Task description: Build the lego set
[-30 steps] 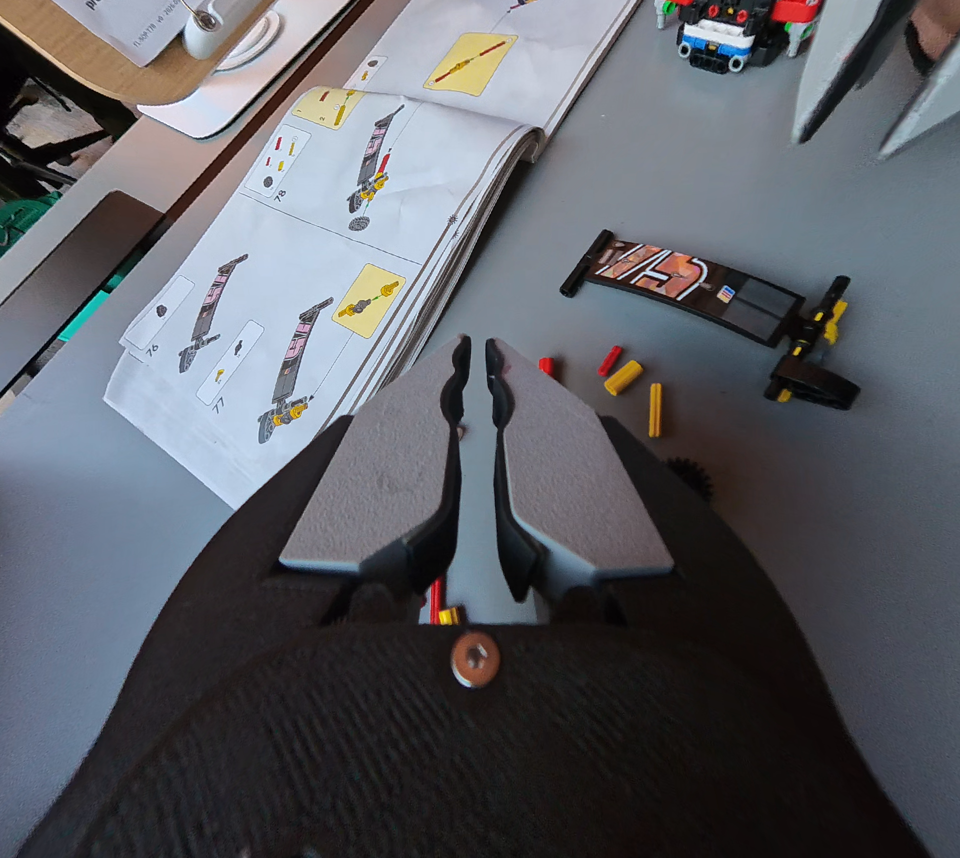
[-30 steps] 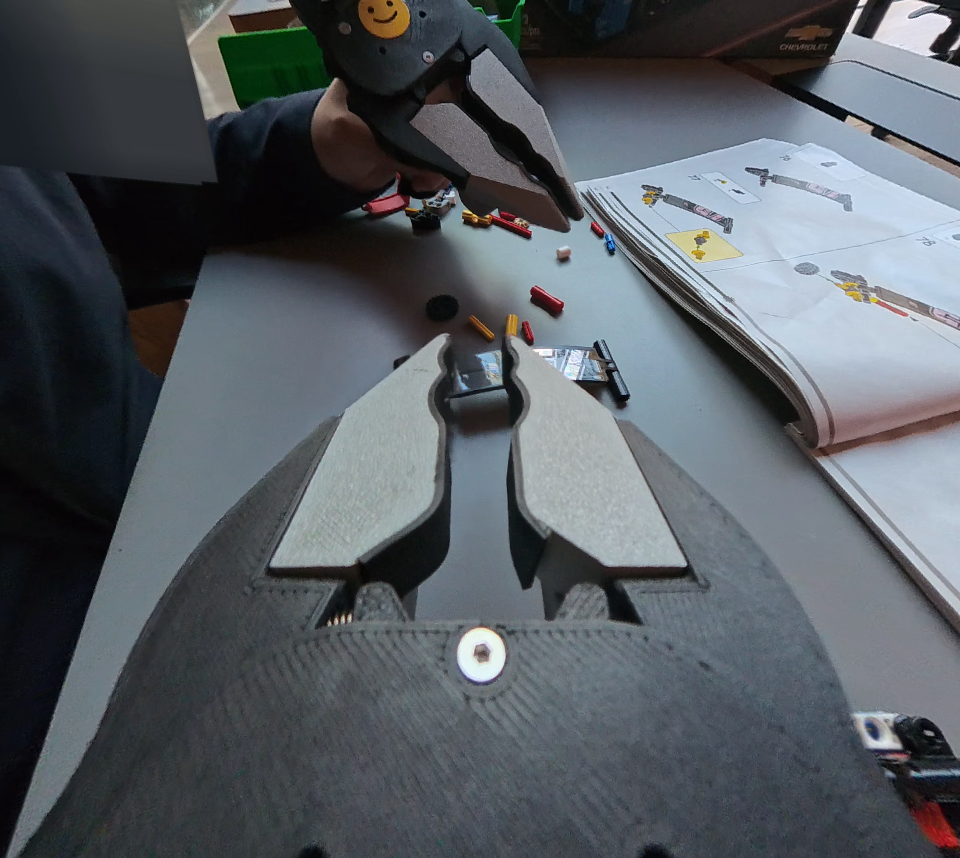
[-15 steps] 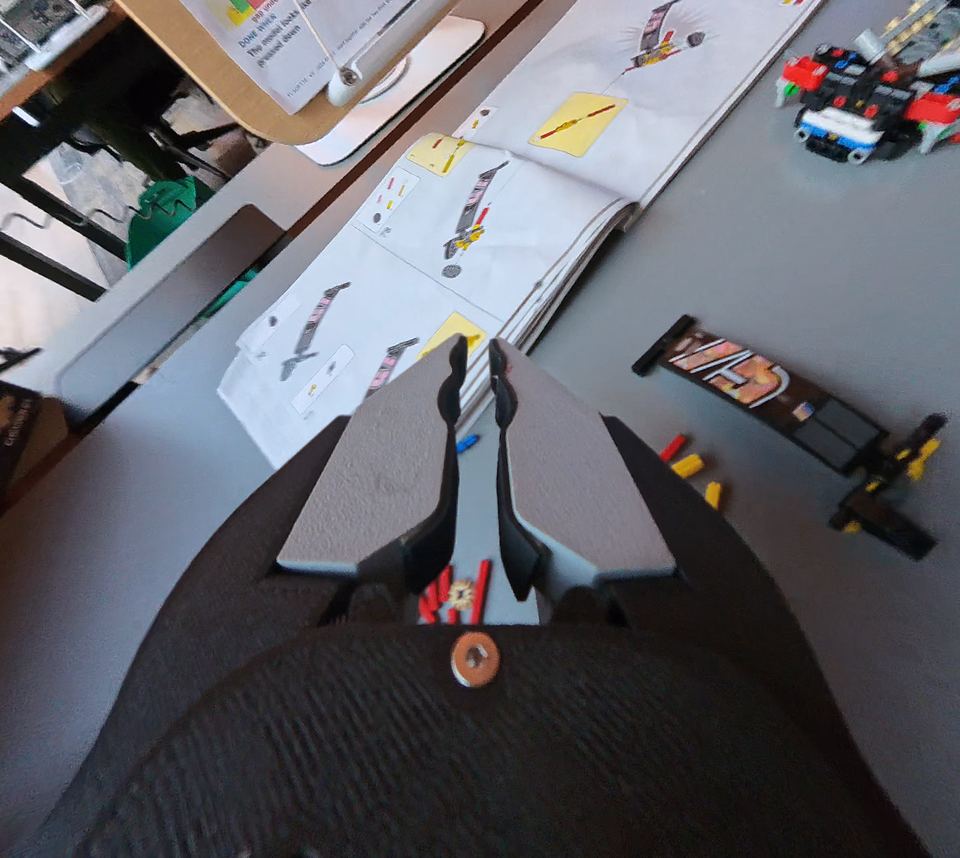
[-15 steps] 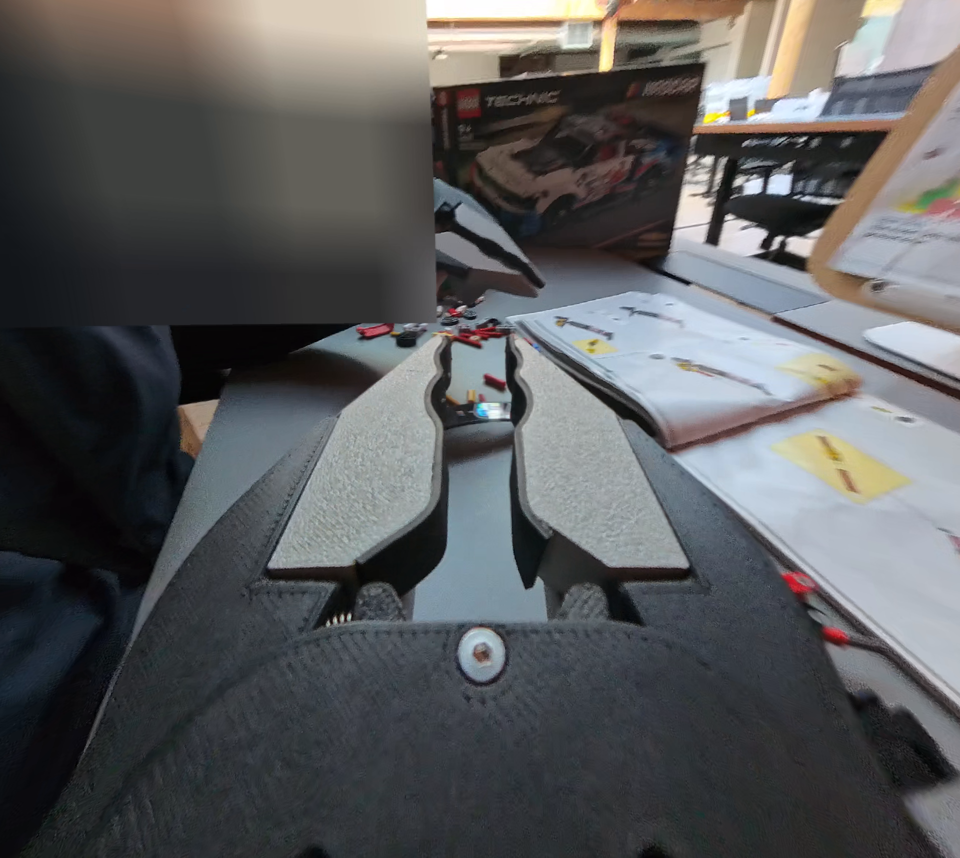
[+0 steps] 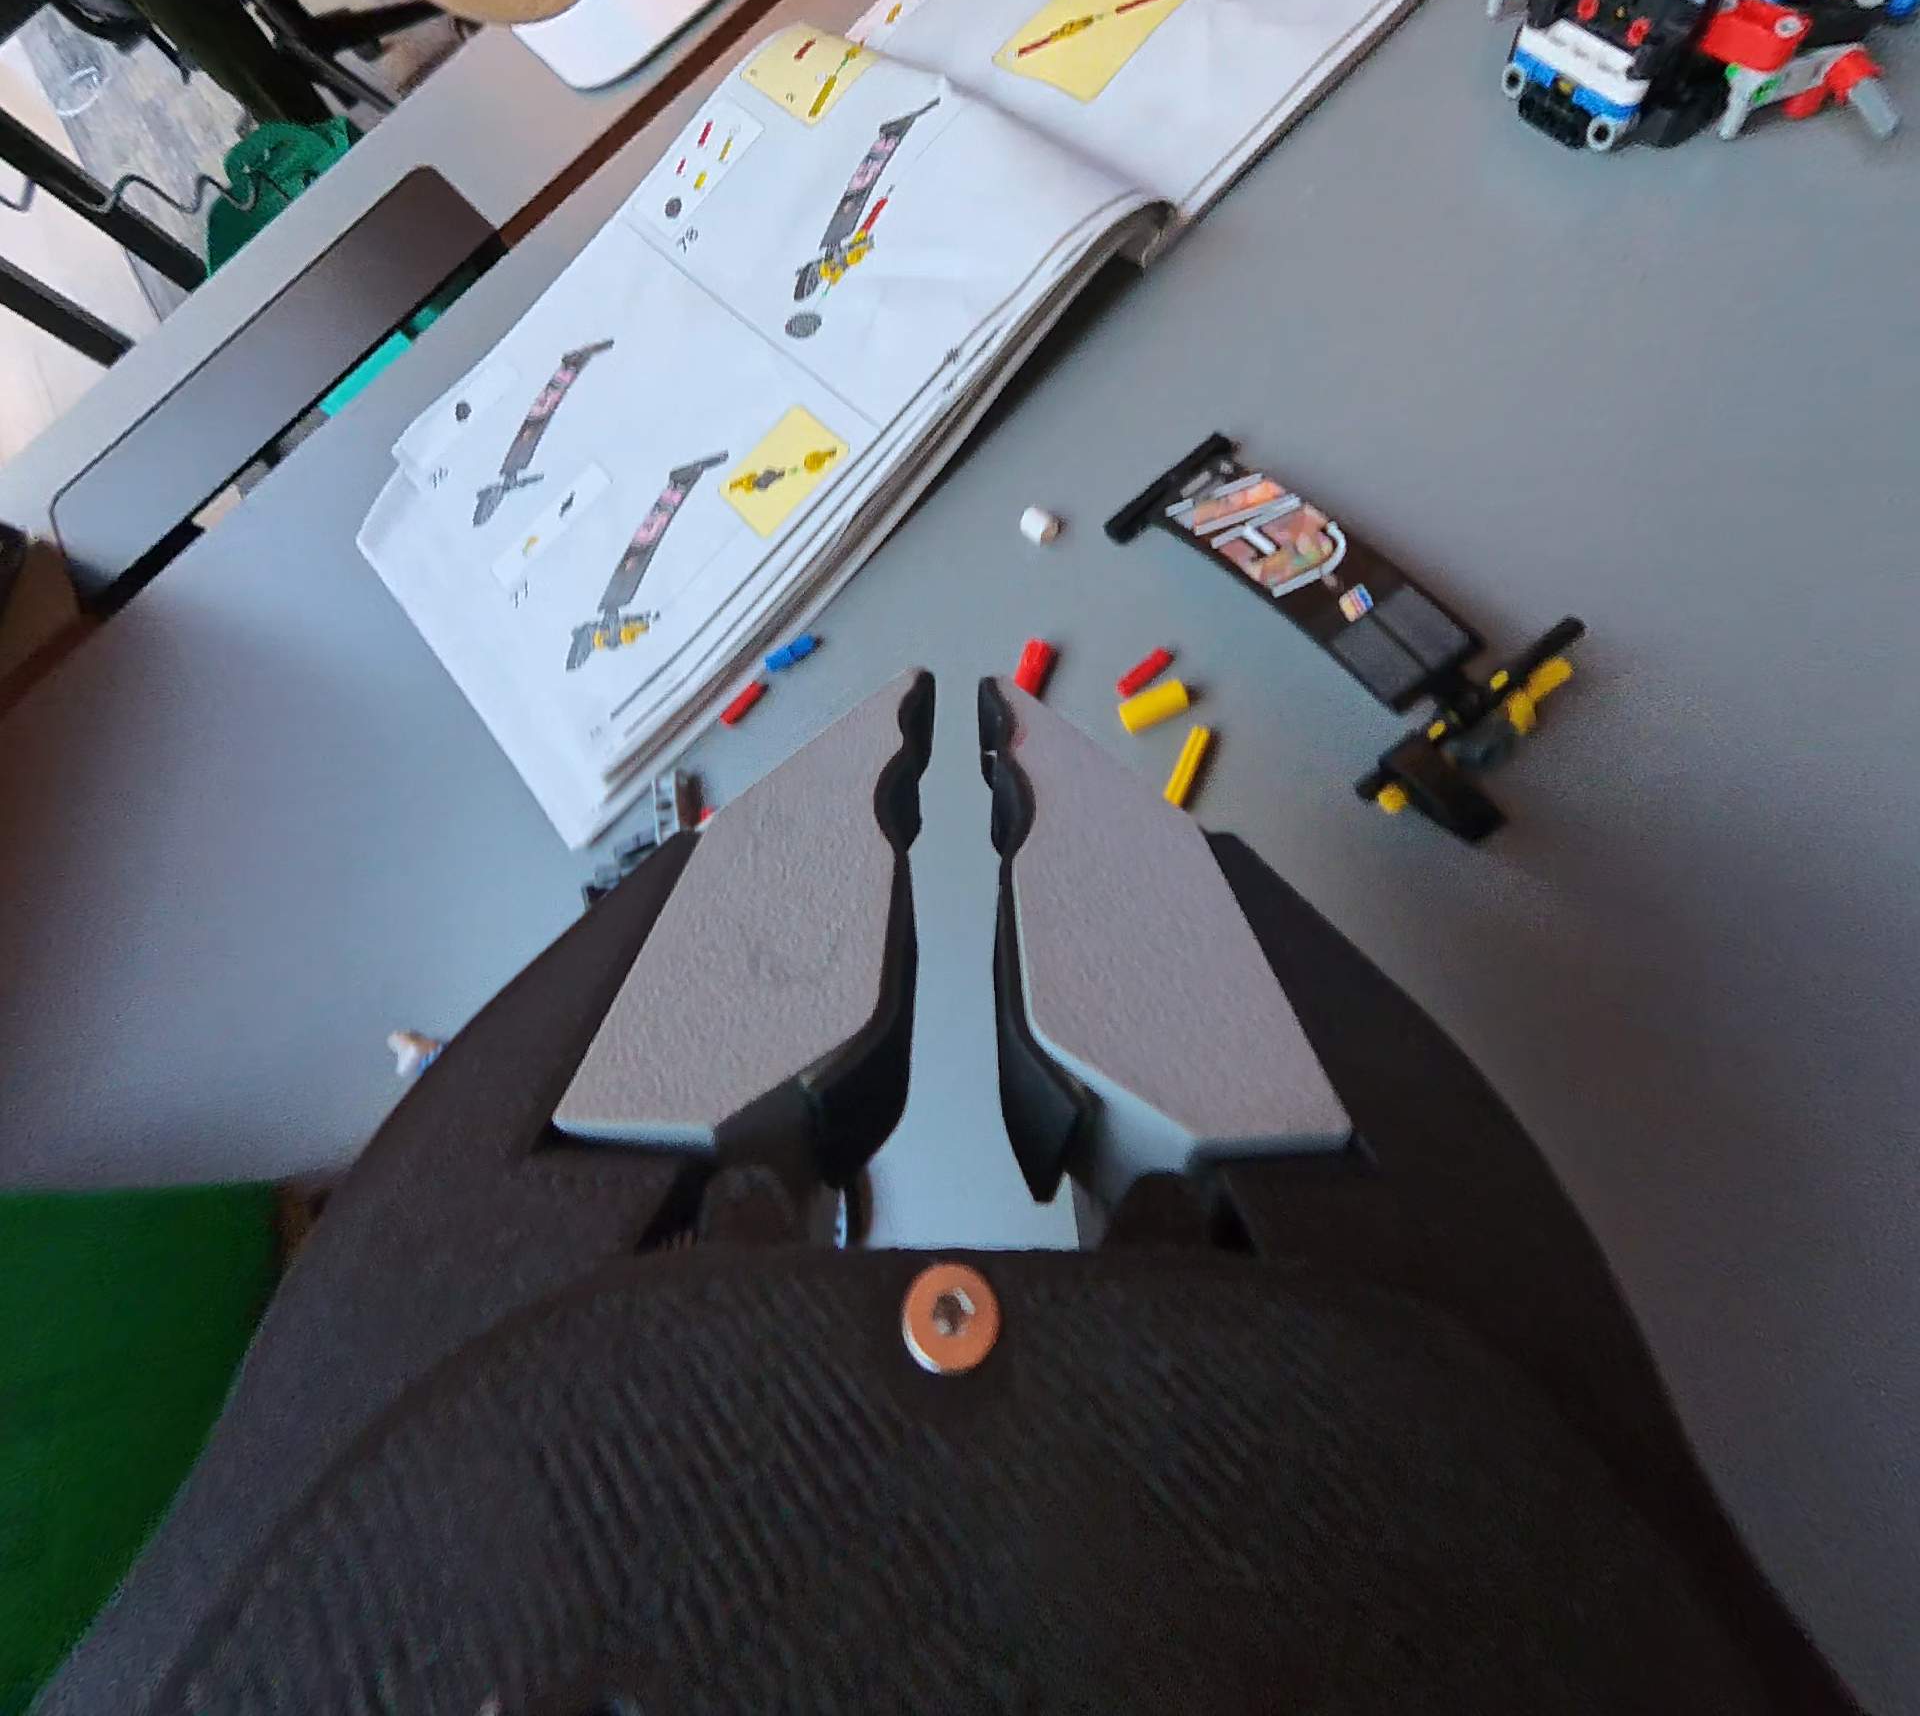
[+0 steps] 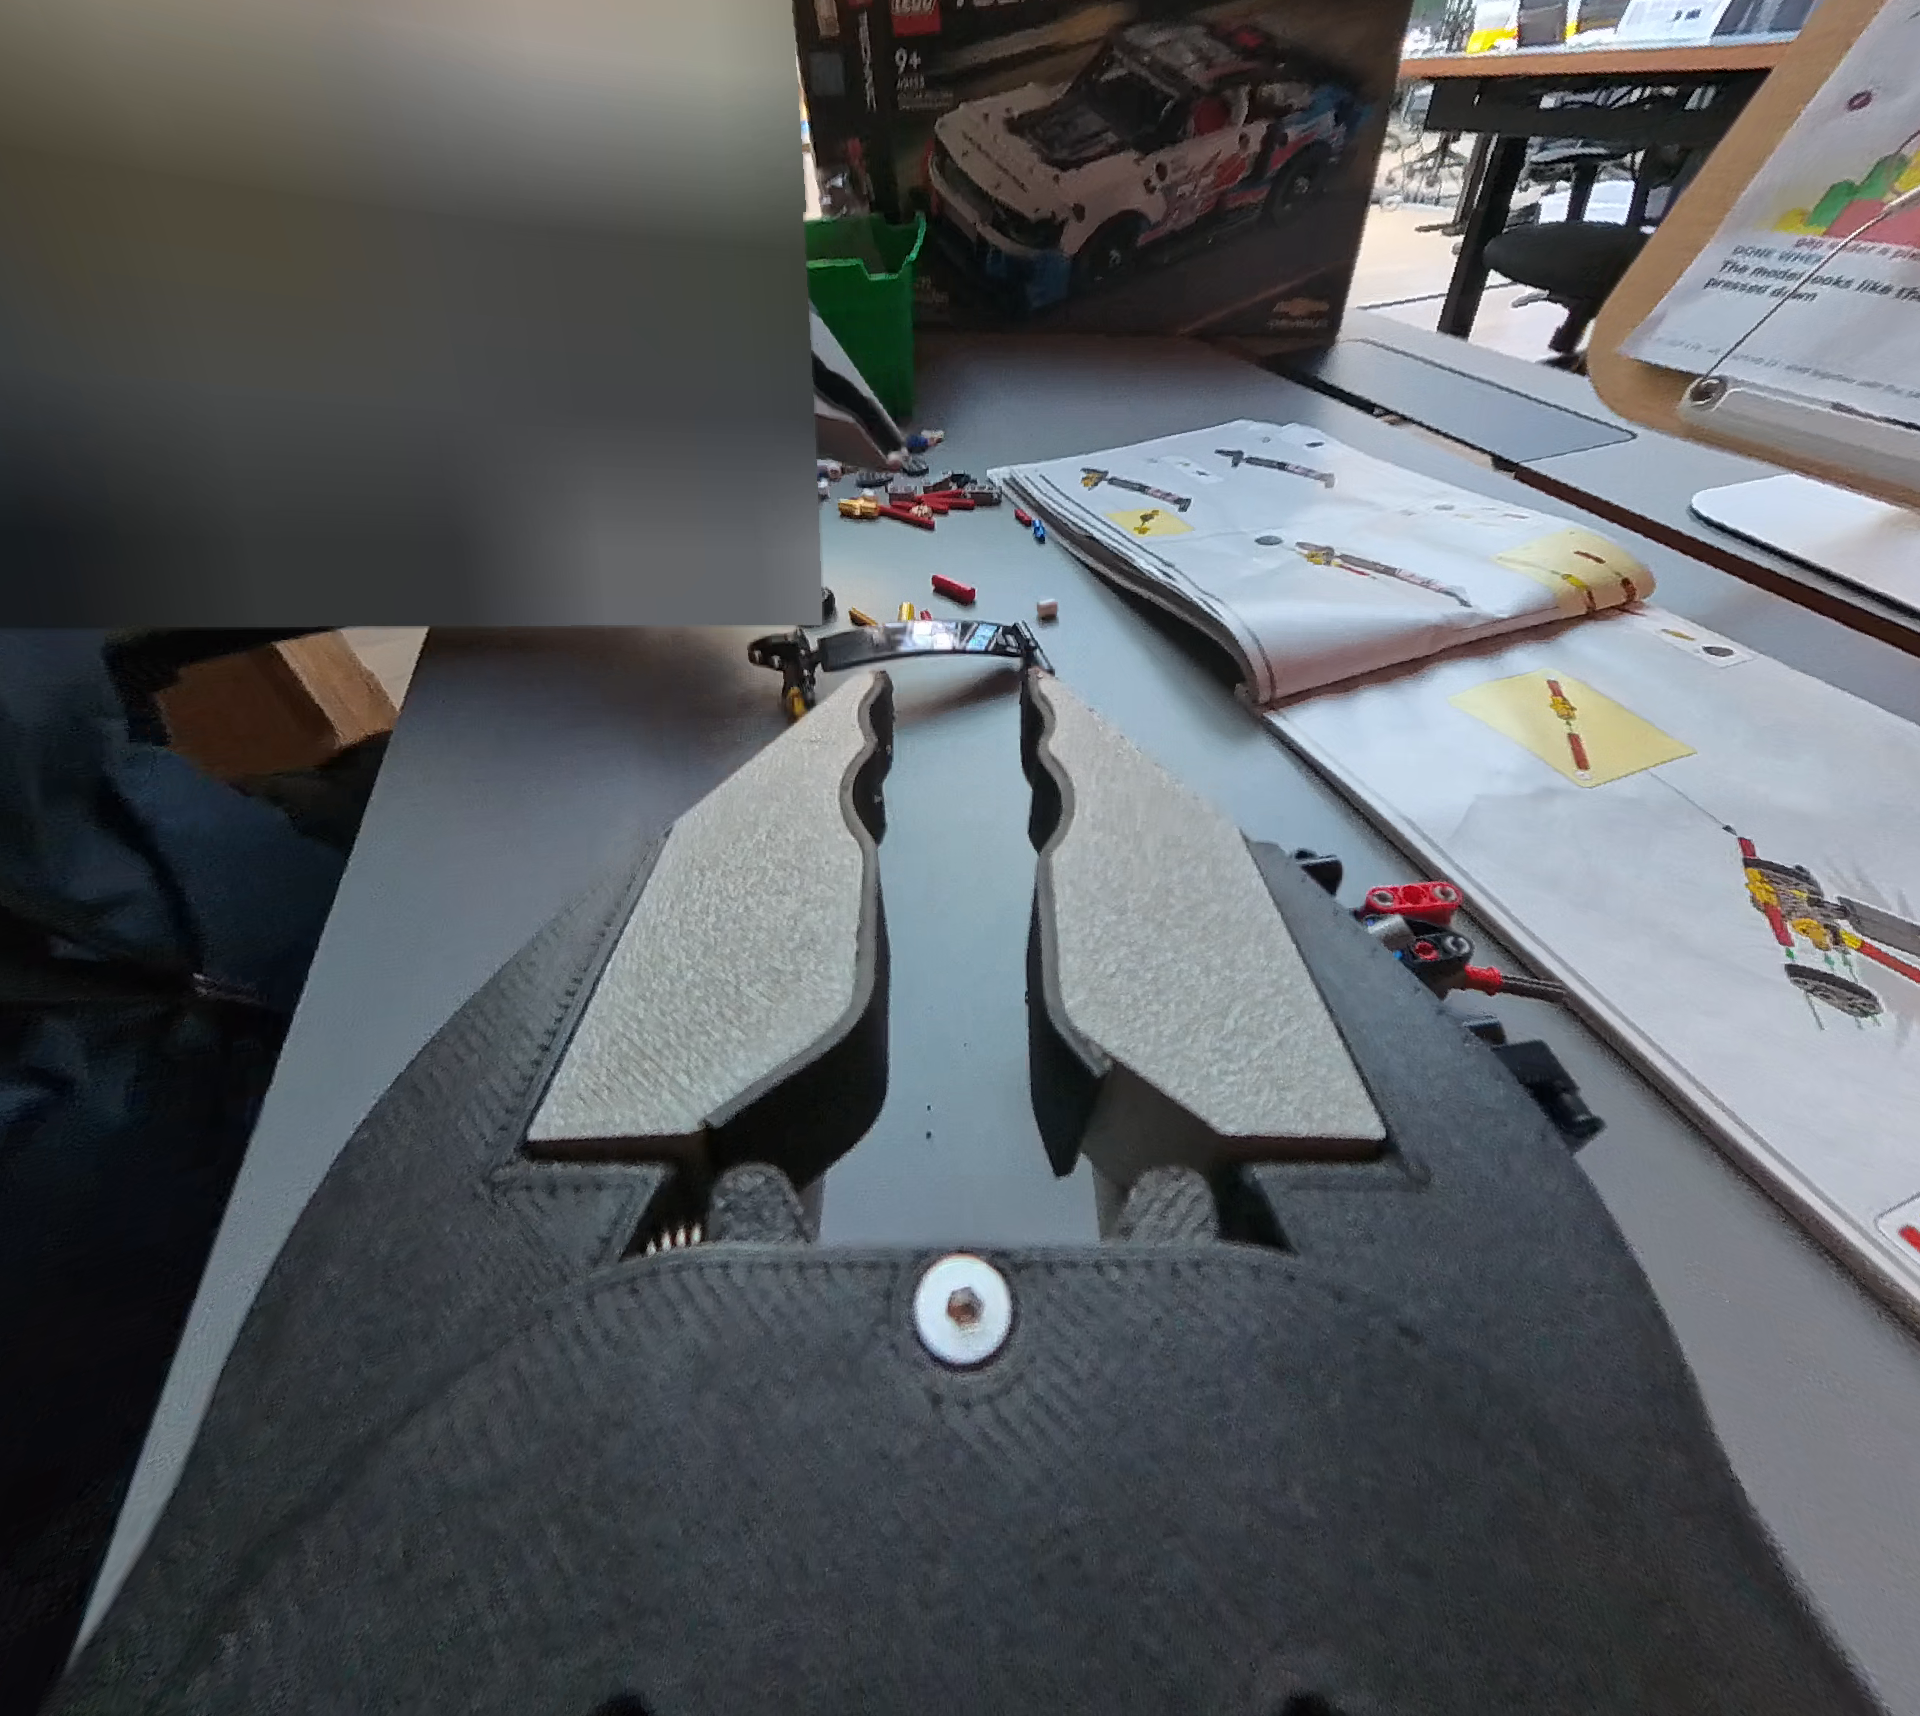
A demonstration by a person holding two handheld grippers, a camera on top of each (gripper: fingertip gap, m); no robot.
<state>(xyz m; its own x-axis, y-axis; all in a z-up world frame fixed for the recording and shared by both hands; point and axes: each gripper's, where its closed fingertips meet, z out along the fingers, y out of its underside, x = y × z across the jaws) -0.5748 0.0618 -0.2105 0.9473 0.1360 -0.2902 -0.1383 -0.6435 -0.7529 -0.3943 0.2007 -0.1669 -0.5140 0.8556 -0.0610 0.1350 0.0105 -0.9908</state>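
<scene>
I see the booklet [image 5: 831,295] on the desk [image 5: 1455,378]; loose pins [image 5: 1148,705] beside it, seemingly before my left tongs [image 5: 956,695].

Printed writing stands in these places, and I do not copy it: logos and a number on the dark cardboard box [image 6: 1101,108] with a white race car; step numbers in the open instruction booklet [image 5: 831,295]; lines on the paper sheet [image 6: 1829,253] clipped to a wooden board; a sticker on the black panel piece [image 5: 1299,565].

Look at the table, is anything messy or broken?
Nothing looks broken. Small red, yellow and blue pins lie scattered loose on the grey table beside the open instruction booklet, and the black stickered panel lies slantwise, apart from the half-built model.
</scene>
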